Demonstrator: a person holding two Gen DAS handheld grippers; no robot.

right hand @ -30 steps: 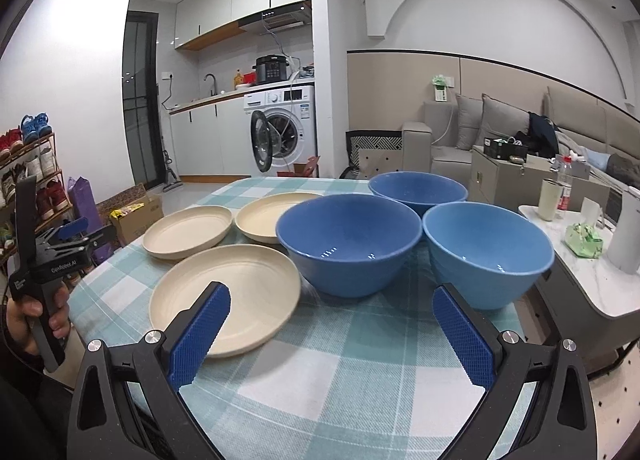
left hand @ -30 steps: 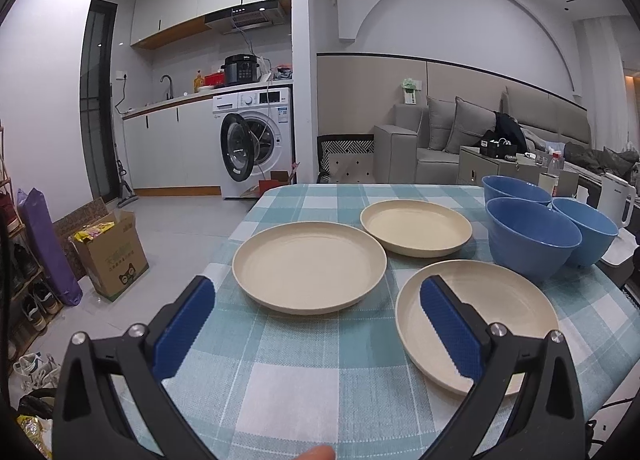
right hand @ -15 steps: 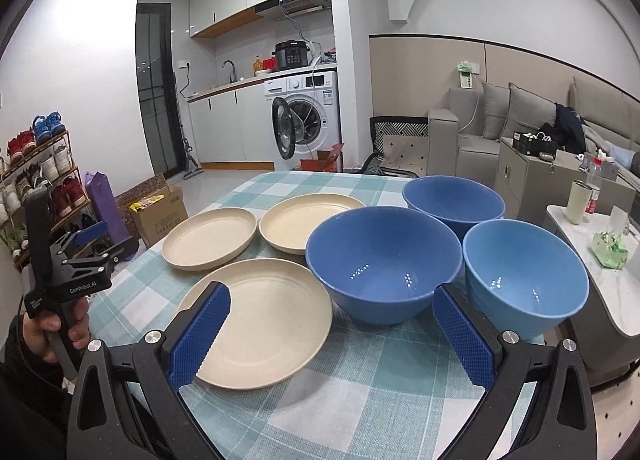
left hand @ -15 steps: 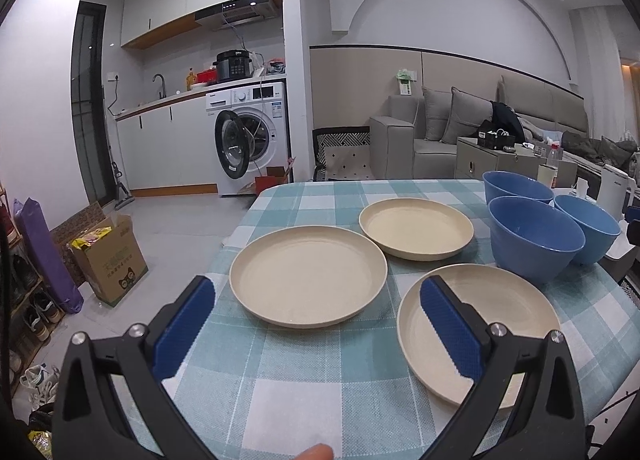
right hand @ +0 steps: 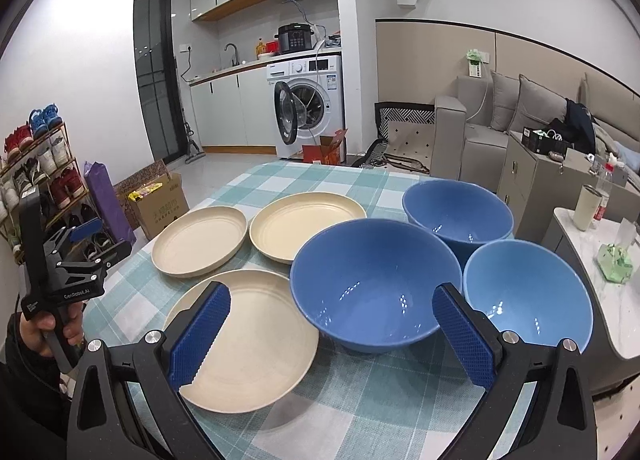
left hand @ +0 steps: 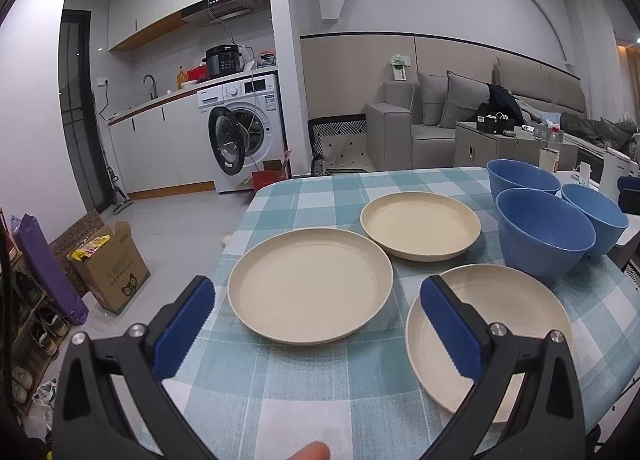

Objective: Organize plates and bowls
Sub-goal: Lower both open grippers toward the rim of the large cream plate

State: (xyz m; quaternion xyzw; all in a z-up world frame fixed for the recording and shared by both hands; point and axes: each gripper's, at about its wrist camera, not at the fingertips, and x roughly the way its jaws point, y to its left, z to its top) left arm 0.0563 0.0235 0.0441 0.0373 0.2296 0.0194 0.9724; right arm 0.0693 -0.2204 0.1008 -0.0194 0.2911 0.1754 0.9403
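Three cream plates lie on the checked tablecloth: a left plate, a far plate and a near plate. Three blue bowls stand to their right: a near bowl, a far bowl and a right bowl. My left gripper is open and empty above the table's near edge, in front of the left plate. My right gripper is open and empty, above the near plate and the near bowl. The left gripper also shows in the right wrist view.
A side table with a cup, bottle and green tissue pack stands right of the bowls. A cardboard box, purple bag and shoe rack are on the floor to the left. A washing machine and sofa are behind.
Both grippers have risen and pulled back slightly, so the views tilt down onto the dishes. Both stay open. Plates and bowls have not moved.
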